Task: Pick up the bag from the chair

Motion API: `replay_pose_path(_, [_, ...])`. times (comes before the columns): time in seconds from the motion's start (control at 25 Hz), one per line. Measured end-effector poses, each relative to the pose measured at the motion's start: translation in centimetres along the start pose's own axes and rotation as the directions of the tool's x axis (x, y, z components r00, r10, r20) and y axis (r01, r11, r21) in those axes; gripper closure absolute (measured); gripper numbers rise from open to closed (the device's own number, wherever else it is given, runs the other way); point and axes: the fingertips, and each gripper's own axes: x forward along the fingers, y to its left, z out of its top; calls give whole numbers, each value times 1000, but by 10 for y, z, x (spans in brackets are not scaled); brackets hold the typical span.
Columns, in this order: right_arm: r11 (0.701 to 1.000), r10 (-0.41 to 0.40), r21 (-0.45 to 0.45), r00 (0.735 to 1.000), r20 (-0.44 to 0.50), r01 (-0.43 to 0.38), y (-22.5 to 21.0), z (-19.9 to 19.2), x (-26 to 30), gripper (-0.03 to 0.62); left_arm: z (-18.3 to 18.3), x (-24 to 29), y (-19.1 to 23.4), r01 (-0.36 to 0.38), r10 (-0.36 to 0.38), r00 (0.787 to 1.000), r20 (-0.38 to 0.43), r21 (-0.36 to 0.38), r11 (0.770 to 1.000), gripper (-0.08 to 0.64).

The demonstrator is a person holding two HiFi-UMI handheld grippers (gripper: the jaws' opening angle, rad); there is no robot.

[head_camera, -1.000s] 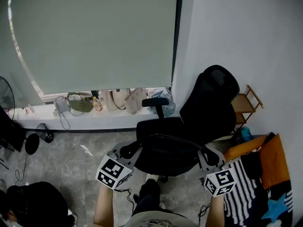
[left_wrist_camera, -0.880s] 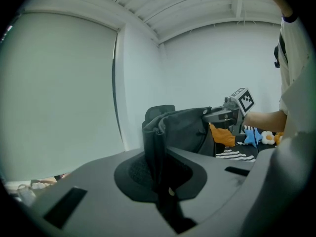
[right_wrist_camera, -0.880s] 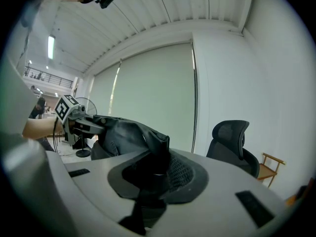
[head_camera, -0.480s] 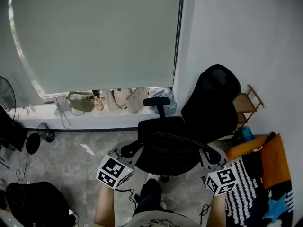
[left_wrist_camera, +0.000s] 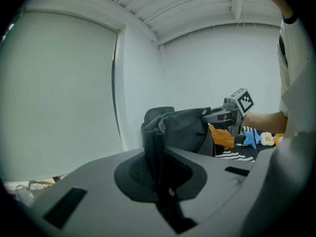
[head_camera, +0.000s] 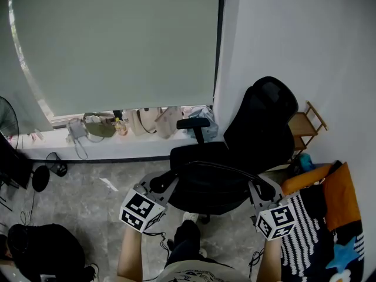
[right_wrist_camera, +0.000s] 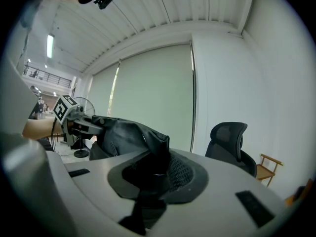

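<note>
A black bag (head_camera: 207, 185) hangs stretched between my two grippers, in front of and over the seat of the black office chair (head_camera: 263, 121). My left gripper (head_camera: 160, 184) is shut on the bag's left edge, with the black fabric (left_wrist_camera: 157, 154) pinched between its jaws. At the bag's right edge my right gripper (head_camera: 263, 188) is shut on the fabric (right_wrist_camera: 157, 158). In the left gripper view the bag (left_wrist_camera: 185, 128) runs across to the right gripper (left_wrist_camera: 223, 115). The right gripper view shows the bag (right_wrist_camera: 126, 135) reaching the left gripper (right_wrist_camera: 81, 125).
Handbags and bottles line the windowsill (head_camera: 117, 125) under a drawn blind. A wooden rack (head_camera: 306, 125) stands right of the chair. An orange cushion (head_camera: 336, 194) and striped cloth (head_camera: 301, 241) lie at the right. A fan (head_camera: 6, 115) and a black backpack (head_camera: 50, 252) are at the left.
Both grippers keep their hold on the bag. The bag and grippers have shifted only slightly, the right one a little further right.
</note>
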Motion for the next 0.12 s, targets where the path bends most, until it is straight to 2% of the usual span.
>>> replay_pose_path(0.12, [1000, -1, -3, 1000, 0, 1, 0, 0, 0, 508, 0, 1, 0, 1, -1, 1000, -1, 1, 1000, 535])
